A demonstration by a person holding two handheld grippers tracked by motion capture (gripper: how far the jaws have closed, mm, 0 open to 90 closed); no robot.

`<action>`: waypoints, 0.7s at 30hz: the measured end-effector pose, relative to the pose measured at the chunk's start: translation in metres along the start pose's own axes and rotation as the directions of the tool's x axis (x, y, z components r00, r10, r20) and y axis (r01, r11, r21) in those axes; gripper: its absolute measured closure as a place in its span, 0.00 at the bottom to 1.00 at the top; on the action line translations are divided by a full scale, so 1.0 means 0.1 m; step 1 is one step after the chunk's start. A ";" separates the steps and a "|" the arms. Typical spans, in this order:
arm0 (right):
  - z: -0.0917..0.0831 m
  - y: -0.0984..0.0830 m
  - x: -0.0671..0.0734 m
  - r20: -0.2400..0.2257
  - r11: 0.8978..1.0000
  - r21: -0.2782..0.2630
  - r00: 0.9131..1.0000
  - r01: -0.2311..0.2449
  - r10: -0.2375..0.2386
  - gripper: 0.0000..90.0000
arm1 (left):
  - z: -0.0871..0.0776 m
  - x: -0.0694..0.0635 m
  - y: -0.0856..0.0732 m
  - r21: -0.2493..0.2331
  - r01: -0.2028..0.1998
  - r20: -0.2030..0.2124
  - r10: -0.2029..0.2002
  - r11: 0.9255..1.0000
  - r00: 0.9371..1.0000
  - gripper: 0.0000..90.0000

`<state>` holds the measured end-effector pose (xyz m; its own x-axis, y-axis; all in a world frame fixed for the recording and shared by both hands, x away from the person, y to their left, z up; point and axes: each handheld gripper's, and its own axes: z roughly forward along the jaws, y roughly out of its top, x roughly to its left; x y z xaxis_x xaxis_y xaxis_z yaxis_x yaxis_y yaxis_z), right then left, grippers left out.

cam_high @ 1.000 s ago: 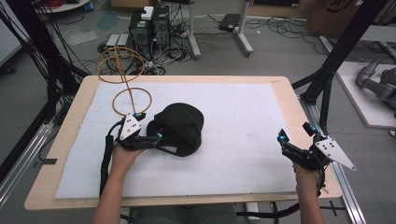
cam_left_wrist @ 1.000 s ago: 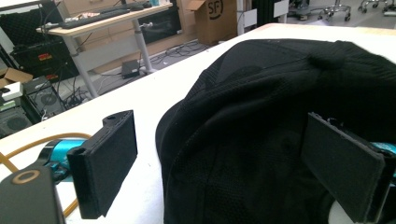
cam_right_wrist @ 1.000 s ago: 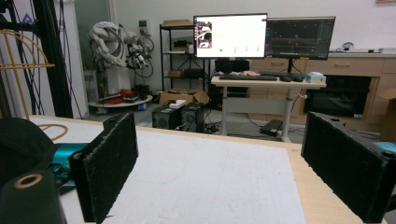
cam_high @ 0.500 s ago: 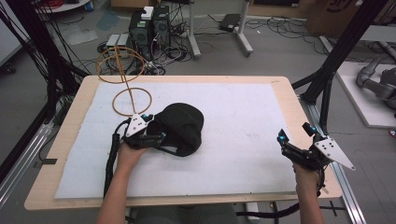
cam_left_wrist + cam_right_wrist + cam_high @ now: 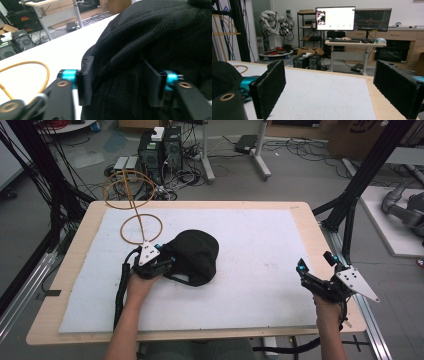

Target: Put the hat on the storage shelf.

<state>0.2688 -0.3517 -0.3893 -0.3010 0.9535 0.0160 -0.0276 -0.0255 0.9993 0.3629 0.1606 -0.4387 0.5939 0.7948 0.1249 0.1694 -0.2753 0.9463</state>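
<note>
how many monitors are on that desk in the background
2, side by side on the desk in the right gripper view: a bright white monitor at left and a darker monitor at right. Others may be out of frame.

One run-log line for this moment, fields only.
left tool: jaws just closing on black cap edge, fabric between pads | right tool: open, idle at table's right edge | wire stand: behind cap

Cap (image 5: 195, 255) lies left on the mat (image 5: 260, 240) — wire stand (image 5: 140, 227) just behind-left.
</note>
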 end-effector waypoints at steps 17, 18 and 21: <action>0.00 0.00 0.00 0.001 1.000 -0.001 1.000 -0.001 0.001 0.12 | -0.03 -0.04 0.00 -0.003 0.005 0.004 -0.005 1.000 1.000 0.91; 0.00 0.00 0.00 0.002 1.000 -0.003 1.000 0.000 0.000 0.12 | -0.04 -0.03 0.01 -0.012 0.015 0.001 -0.015 1.000 1.000 0.93; 0.00 0.00 0.00 0.001 1.000 -0.004 1.000 0.002 -0.002 0.12 | -0.05 -0.02 0.02 -0.025 0.030 0.000 -0.030 0.999 1.000 0.94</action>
<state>0.2689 -0.3521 -0.3890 -0.3000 0.9538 0.0139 -0.0321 -0.0246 0.9992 0.3578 0.1616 -0.4359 0.5882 0.8029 0.0962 0.1678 -0.2375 0.9568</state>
